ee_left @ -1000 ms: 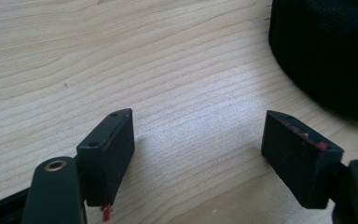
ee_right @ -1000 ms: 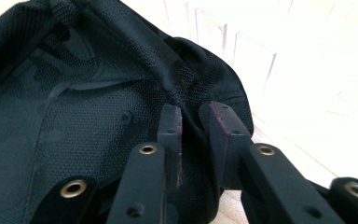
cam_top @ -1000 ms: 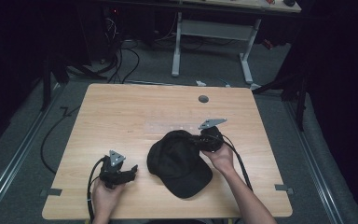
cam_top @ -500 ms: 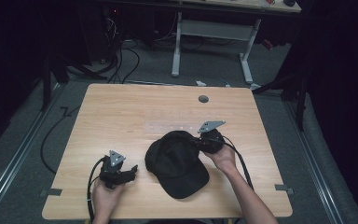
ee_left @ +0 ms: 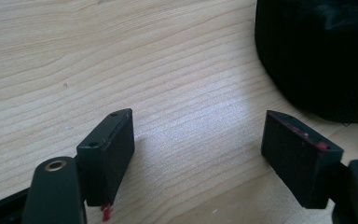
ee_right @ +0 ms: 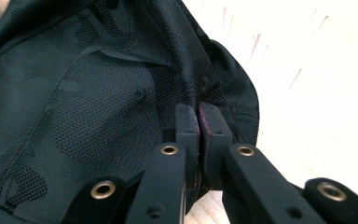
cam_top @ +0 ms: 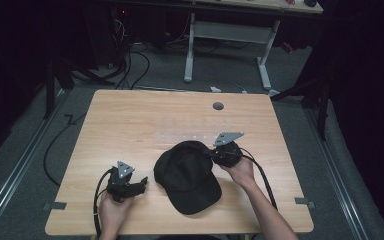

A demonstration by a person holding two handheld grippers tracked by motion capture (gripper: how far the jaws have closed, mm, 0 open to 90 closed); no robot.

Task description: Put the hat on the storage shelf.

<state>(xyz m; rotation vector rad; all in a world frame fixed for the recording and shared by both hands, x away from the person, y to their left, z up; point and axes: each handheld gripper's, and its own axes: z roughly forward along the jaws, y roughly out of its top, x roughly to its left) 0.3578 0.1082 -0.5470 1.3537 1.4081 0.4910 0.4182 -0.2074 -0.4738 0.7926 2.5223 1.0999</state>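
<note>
A black cap (cam_top: 187,172) lies on the wooden table (cam_top: 130,125), brim toward the front edge. My right gripper (cam_top: 214,156) has just been closing and is now shut on the fabric at the cap's rear right edge. In the right gripper view the right gripper (ee_right: 198,112) has both pads pressed together over a fold of the cap (ee_right: 88,93). My left gripper (cam_top: 142,184) rests low on the table left of the cap, open. The left gripper view has the left gripper (ee_left: 198,140) standing wide over bare wood, with the cap (ee_left: 317,51) beyond its right jaw and nothing between the pads.
A round cable hole (cam_top: 218,106) sits near the table's far edge. Behind the table stands a white-legged desk frame (cam_top: 225,30), and cables (cam_top: 130,65) lie on the floor. Strips of tape (cam_top: 55,206) mark the front corners.
The right gripper's jaws have closed onto the cap's rear edge, and the cap has shifted slightly left. The left hand has not moved.
</note>
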